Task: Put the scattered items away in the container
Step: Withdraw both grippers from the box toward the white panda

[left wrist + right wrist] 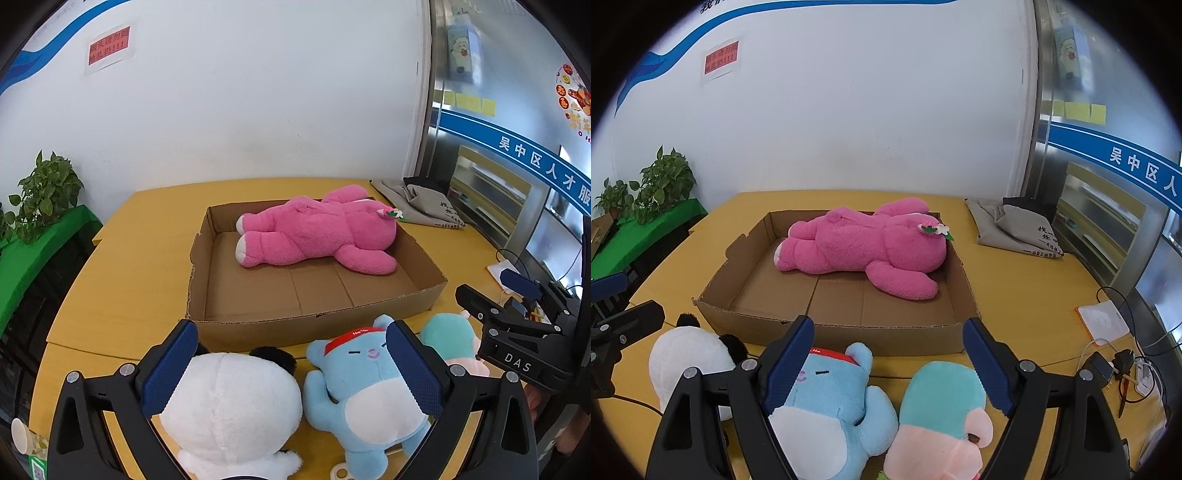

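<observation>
Claws are hovering spread: left claw (291, 373) over the panda plush (229, 410), right claw (890, 369) over the blue bear plush (831, 402); we're needing to drop, pinch, then lift into the cardboard box (317, 321).

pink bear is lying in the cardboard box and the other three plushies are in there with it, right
Not quite. The pink bear does lie in the cardboard box, but the panda, blue bear and teal plush are on the table in front of it, as the right wrist view shows.
</observation>
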Tool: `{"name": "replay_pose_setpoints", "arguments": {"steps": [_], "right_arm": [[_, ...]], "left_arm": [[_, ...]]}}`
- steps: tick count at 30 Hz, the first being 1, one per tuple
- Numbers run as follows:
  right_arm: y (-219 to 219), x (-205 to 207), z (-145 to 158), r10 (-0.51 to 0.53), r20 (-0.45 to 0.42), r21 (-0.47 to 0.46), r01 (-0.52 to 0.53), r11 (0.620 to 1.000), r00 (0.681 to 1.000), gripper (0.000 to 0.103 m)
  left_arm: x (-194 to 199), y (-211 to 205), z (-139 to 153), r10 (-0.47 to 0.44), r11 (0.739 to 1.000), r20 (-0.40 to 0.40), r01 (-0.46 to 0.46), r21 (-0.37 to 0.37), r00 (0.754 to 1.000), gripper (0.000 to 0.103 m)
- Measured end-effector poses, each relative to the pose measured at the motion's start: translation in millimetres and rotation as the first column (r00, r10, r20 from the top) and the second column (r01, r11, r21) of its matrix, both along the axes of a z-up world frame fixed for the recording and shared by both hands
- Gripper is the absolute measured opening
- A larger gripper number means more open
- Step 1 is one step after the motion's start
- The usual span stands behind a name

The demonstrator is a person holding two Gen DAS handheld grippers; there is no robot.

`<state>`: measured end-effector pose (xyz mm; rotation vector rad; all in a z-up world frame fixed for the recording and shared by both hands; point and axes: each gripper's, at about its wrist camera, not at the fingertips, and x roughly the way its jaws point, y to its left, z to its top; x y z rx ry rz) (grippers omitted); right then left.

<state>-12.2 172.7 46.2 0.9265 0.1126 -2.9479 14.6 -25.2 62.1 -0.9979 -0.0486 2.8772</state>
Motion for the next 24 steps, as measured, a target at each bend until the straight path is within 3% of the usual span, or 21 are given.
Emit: {"name": "replay_pose_setpoints", "arguments": {"steps": [24], "right_arm": [[0.0, -3.6, -3.5, 0.000, 0.017, -0.007, 0.000, 1.000, 1.000, 0.083]], "left_arm": [[-8.3, -5.3, -10.9, -0.011, 1.000, 0.025, 0.011, 0.006, 1.000, 0.103]]}}
